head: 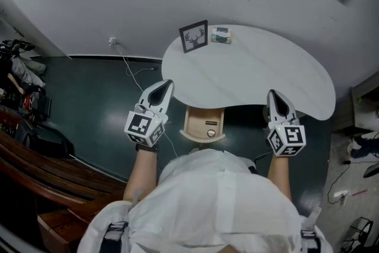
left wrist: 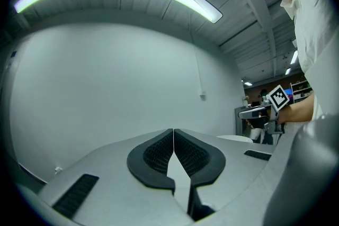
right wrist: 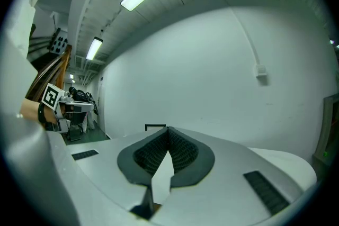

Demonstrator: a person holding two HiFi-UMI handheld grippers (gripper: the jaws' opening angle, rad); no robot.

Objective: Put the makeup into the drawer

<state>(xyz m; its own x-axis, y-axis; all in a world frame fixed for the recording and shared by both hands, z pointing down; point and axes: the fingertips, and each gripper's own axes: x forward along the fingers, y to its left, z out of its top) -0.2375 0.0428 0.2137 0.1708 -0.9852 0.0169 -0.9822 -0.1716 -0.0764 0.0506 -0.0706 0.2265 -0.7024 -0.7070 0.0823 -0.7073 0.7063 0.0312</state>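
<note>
The makeup, a small green and white box (head: 221, 35), lies at the far edge of the white curved table (head: 260, 77), beside a black picture frame (head: 193, 36). A light wooden drawer (head: 204, 123) with a round knob (head: 211, 133) sticks out from under the table's near edge. My left gripper (head: 167, 85) hovers at the table's near left edge, shut and empty. My right gripper (head: 273, 94) hovers at the near right edge, also shut with nothing in it. In the left gripper view the pads (left wrist: 159, 153) meet. The pads (right wrist: 180, 152) touch in the right gripper view too.
A white cable (head: 133, 71) runs across the dark floor from a wall socket (head: 112, 41). Bags and dark gear (head: 23, 77) crowd the far left, above a wooden bench (head: 47, 178). Cables and small items (head: 355, 186) lie on the floor at the right.
</note>
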